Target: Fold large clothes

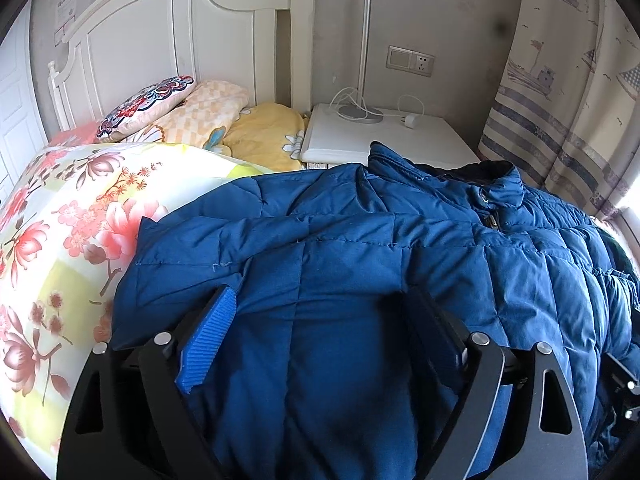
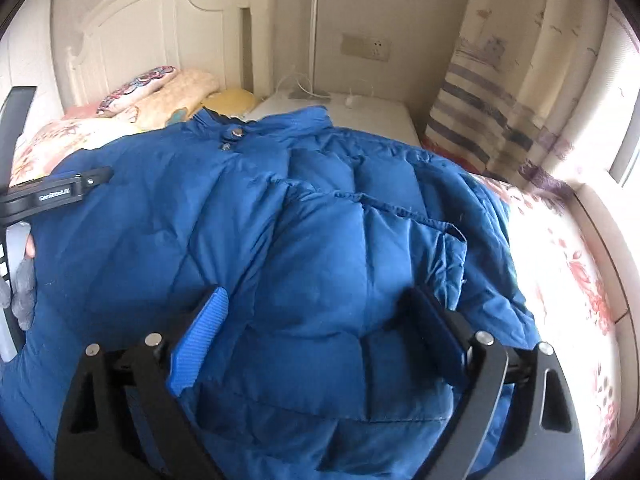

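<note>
Left wrist view: the left gripper (image 1: 320,312) has its fingers spread wide, the ribbed blue pad (image 1: 208,344) on one side and the dark finger (image 1: 436,336) on the other, with the blue quilted jacket (image 1: 340,240) bulging up between them. The pads do not press into the fabric; nothing is clamped. Just past the fingertips a sleeve lies folded across the jacket's body, its seam running sideways. Further out and to the right of the fingers sits the collar (image 1: 492,188) with its snap and zipper pull. Left of the fingers the floral quilt (image 1: 60,220) covers the bed; beyond it lie pillows (image 1: 224,116) against the white headboard (image 1: 160,40), and a white nightstand (image 1: 384,136) carrying a lamp stem and cable.

Right wrist view: the right gripper (image 2: 320,308) also stands wide apart over the jacket (image 2: 200,208), blue pad (image 2: 200,340) left, dark finger (image 2: 436,332) right, gripping nothing. A folded sleeve with its cuff (image 2: 452,248) lies just ahead and right of the fingertips. Far left, the other gripper's black frame (image 2: 52,192) and a gloved hand (image 2: 24,280) show at the edge. A striped curtain (image 2: 480,128) hangs beyond on the right.
</note>
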